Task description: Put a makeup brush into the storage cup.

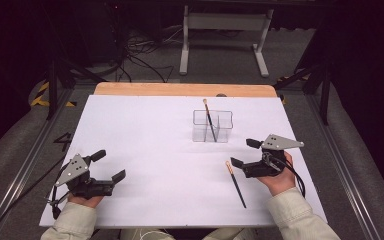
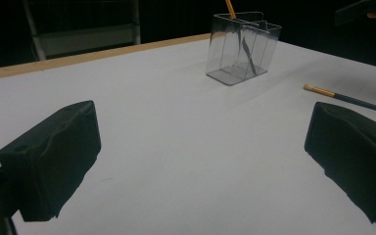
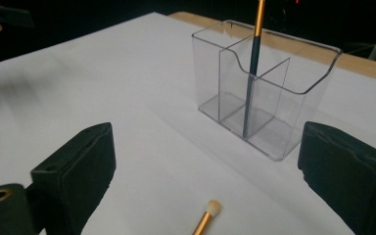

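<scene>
A clear plastic holder point(image 1: 212, 127) point(image 2: 242, 49) point(image 3: 293, 78) with compartments stands on the white sheet, right of centre. One dark-handled brush point(image 1: 209, 117) point(image 3: 254, 58) stands tilted in it. A second brush point(image 1: 236, 184) point(image 2: 347, 99) point(image 3: 206, 218) lies flat on the sheet, nearer the front. My right gripper point(image 1: 242, 152) point(image 3: 205, 171) hovers open just right of that brush's bristle end, jaws wide, nothing between them. At the front left, my left gripper point(image 1: 111, 165) point(image 2: 200, 152) is open and holds nothing.
The white sheet point(image 1: 150, 135) covers most of the table, and a wooden strip point(image 1: 180, 89) shows along its far edge. Metal rails run down both sides. A white stand's legs and cables lie on the floor beyond.
</scene>
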Available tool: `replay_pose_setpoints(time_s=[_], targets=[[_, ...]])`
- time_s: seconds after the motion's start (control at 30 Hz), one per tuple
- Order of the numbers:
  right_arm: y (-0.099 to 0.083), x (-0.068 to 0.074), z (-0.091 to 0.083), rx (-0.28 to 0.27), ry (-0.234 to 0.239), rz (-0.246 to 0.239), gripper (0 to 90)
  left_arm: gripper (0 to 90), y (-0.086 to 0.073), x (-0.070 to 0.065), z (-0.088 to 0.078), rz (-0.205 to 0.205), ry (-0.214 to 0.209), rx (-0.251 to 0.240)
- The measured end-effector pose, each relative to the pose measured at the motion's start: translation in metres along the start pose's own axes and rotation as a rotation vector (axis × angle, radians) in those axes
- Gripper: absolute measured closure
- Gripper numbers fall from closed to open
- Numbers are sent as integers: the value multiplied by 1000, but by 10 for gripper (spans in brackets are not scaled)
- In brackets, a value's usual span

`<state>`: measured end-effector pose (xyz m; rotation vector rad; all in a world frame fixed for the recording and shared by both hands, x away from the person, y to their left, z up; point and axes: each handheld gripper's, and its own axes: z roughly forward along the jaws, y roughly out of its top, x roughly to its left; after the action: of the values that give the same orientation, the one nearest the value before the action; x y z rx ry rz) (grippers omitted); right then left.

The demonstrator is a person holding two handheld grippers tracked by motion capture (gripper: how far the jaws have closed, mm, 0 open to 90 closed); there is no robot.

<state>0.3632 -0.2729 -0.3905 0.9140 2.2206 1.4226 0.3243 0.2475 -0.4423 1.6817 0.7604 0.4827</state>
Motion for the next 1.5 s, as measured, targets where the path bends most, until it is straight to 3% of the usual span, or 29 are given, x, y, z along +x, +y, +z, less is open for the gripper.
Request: replay_pose_setpoints(time_s=[0.27,0.5,1.07,1.5], targets=[[13,8,7,195,-11,11,102,8,0,0,0,1,-4,6],[19,11,12,312,-20,21,74,9,0,0,0,0,-3,6],[23,16,22,480,-37,40,117,10,0,0,1,0,-3,3],[21,16,31,598,-49,79,206,11,-1,0,0,2,-1,8]])
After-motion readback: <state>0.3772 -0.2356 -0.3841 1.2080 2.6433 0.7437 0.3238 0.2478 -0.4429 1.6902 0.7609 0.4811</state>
